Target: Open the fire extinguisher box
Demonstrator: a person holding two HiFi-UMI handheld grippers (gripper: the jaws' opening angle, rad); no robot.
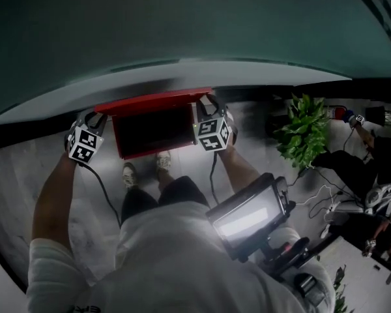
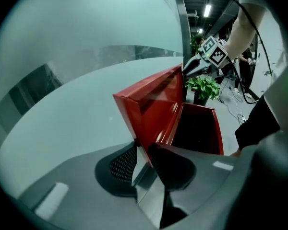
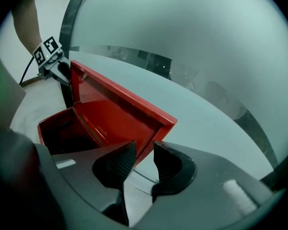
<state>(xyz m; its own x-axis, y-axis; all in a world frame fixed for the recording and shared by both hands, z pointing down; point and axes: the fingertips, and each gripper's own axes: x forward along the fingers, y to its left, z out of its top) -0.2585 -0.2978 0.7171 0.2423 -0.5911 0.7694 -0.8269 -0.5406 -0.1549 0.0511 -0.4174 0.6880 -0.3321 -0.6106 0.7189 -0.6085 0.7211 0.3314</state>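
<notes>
A red fire extinguisher box (image 1: 153,132) stands on the floor against a frosted glass wall, and its lid (image 1: 156,101) is raised toward the glass. The dark inside of the box (image 2: 197,128) lies open. My left gripper (image 2: 144,155) is shut on the lid's left corner (image 2: 149,104). At the right corner of the lid (image 3: 115,111), my right gripper (image 3: 145,157) stands open, with the lid's edge in the gap and the pads off it. In the head view the left gripper (image 1: 99,117) and the right gripper (image 1: 207,103) flank the lid.
The glass wall (image 1: 182,25) rises directly behind the box. A potted plant (image 1: 305,132) stands to the right, with cables on the floor and a seated person (image 1: 371,168) beyond it. My feet (image 1: 146,168) are just in front of the box.
</notes>
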